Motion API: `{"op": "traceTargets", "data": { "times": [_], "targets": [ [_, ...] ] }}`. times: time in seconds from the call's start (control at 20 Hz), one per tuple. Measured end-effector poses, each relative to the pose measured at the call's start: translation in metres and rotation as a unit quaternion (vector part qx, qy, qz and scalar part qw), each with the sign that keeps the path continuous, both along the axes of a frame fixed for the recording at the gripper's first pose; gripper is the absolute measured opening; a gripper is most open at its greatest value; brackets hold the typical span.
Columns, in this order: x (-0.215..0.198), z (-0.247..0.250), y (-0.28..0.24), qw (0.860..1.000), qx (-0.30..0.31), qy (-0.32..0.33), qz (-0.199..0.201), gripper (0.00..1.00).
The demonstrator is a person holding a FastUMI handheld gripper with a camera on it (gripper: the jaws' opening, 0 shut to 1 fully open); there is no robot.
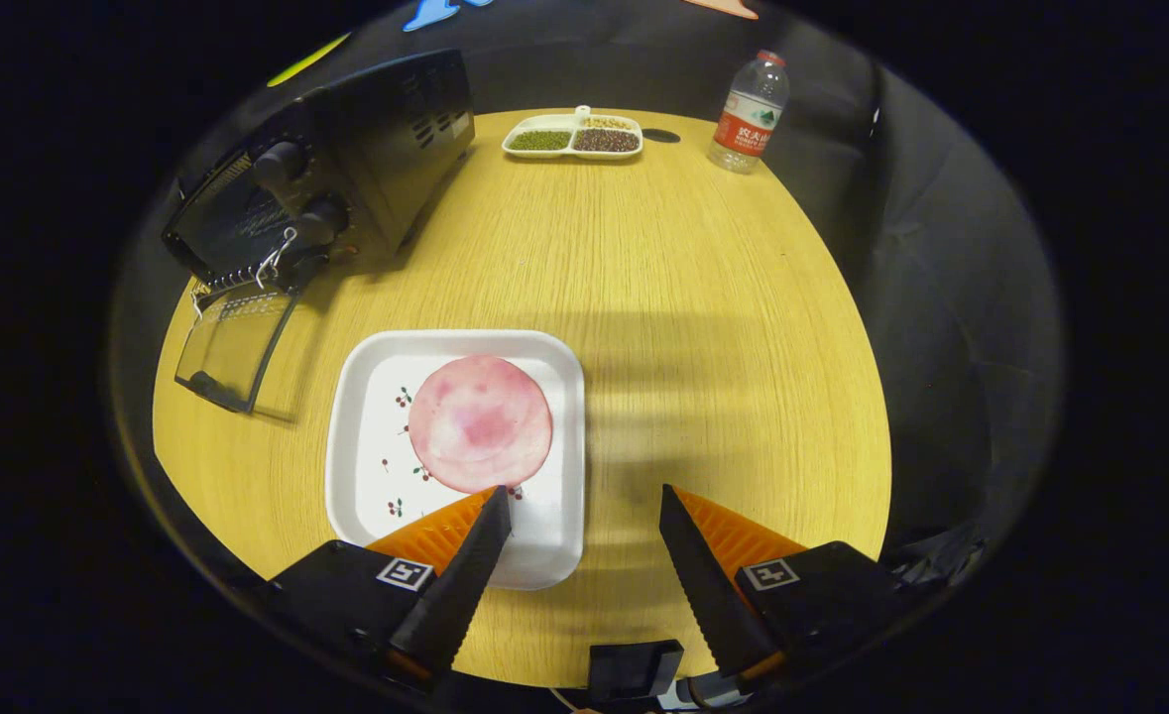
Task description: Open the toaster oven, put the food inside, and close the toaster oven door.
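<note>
Bean dish [572, 138], water bottle [749, 112]

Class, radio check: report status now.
Gripper open, holding nothing. Oven door down. Ham slice on plate, just ahead. Path clear.

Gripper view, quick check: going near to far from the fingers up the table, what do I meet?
Open gripper → white plate with the pink food slice → toaster oven, its door open → divided dish of beans → water bottle.
</note>
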State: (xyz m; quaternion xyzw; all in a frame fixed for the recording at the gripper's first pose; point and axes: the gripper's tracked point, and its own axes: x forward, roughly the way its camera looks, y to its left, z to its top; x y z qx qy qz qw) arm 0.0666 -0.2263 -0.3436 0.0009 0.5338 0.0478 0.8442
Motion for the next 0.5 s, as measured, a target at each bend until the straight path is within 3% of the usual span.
{"op": "traceTargets", "data": {
  "times": [0.15, 0.25, 0.5],
  "targets": [
    [0.002, -0.006, 0.002, 0.999, 0.021, 0.024, -0.002, 0.97],
    [0.005, -0.003, 0.006, 0.999, 0.025, 0.034, 0.004, 0.87],
    [0.006, -0.003, 0.007, 0.998, 0.040, 0.054, 0.004, 0.46]
  ]
}}
